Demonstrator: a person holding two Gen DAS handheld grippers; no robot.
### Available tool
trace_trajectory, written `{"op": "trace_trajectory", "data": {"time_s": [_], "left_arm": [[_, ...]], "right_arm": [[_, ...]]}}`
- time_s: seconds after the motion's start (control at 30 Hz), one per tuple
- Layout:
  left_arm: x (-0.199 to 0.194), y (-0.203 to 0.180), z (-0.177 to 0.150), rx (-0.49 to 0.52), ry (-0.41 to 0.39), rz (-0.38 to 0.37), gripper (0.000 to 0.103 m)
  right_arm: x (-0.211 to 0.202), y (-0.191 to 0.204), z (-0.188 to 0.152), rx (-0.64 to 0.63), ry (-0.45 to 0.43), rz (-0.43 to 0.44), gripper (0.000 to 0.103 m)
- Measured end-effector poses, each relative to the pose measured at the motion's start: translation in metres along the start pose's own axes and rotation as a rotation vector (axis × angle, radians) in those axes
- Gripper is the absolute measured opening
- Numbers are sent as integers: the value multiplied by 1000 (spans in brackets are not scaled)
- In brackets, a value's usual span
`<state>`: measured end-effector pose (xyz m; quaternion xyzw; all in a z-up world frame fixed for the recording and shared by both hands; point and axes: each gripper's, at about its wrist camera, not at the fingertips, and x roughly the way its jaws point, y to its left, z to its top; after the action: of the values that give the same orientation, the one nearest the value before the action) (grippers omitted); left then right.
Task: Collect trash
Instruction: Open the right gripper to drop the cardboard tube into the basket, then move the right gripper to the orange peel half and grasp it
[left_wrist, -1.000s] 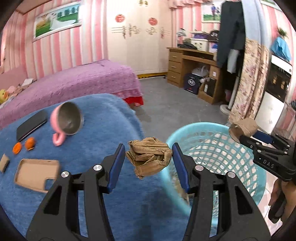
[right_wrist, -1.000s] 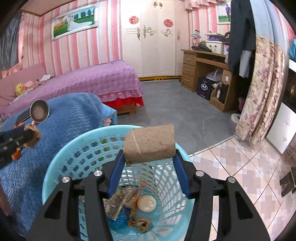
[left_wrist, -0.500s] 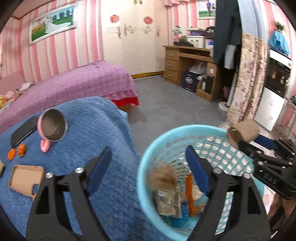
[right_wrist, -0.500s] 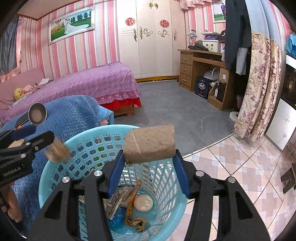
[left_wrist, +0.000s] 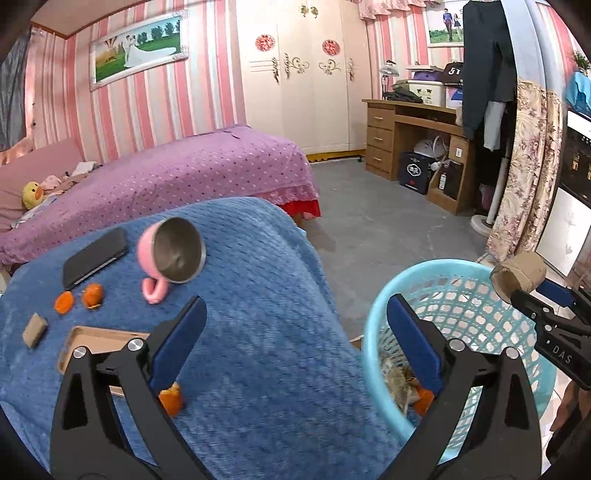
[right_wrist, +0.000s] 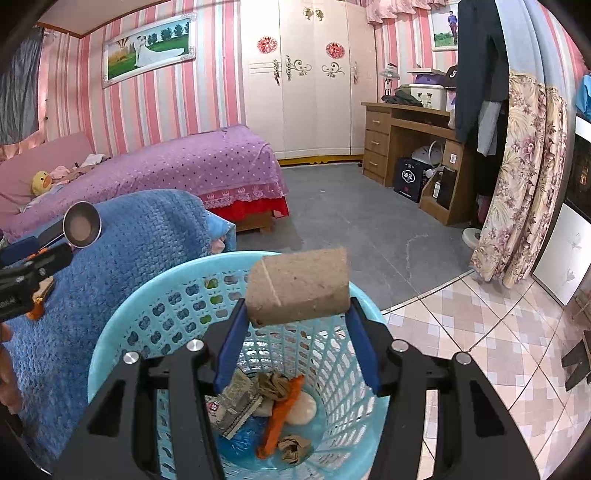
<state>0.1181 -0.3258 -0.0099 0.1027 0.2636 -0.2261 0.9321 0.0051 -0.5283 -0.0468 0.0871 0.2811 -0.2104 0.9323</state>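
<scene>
**Cardboard tube held over the lattice basket**

The round, pale-blue plastic basket (right_wrist: 236, 332), its wall a perforated lattice, stands beside the table under a nubbly blue blanket (left_wrist: 258, 295). Directly above the basket's rim the right claw (right_wrist: 297, 332) grips a stubby brown cardboard tube (right_wrist: 297, 290) between its blue pads. At the basket's bottom lie crumpled paper, a printed wrapper and a strip of orange peel (right_wrist: 280, 417). The left claw (left_wrist: 295, 343) has just been opening; its jaws stand wide and empty above the blanket just left of the basket. Farther left lies a tipped pink mug (left_wrist: 170, 258) with steel lining
</scene>
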Motion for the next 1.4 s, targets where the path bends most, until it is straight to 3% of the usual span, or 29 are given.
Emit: {"op": "trace_trajectory", "data": {"time_s": [0.1,0.17,0.27,0.5,0.63,0.87,1.03,1.2,1.4], "left_arm": [[-7,10,-2,-7,-4,15,97],[-11,18,-4,-16,-5,21,97],[-17,32,-6,-25,-5,33,97],[-38,78,-10,-47,-23,77,97],[-51,112,-14,-51,-47,131,97],[-64,196,-36,-119,-64,252,97],[-62,251,-57,-185,-56,300,97],[-50,291,-73,-219,-18,353,97],[-48,325,-87,-296,12,352,97]], "right_arm": [[0,5,0,8,-7,-10,81],[-1,10,0,9,-9,-13,82],[-4,15,1,14,-17,-21,92],[-7,53,8,-13,-24,-10,93],[-10,87,11,-34,-43,39,94],[-7,159,8,-96,-51,108,94],[-8,206,1,-105,-43,178,94],[4,251,-11,-145,35,262,94],[6,277,-21,-214,70,266,94]]}}
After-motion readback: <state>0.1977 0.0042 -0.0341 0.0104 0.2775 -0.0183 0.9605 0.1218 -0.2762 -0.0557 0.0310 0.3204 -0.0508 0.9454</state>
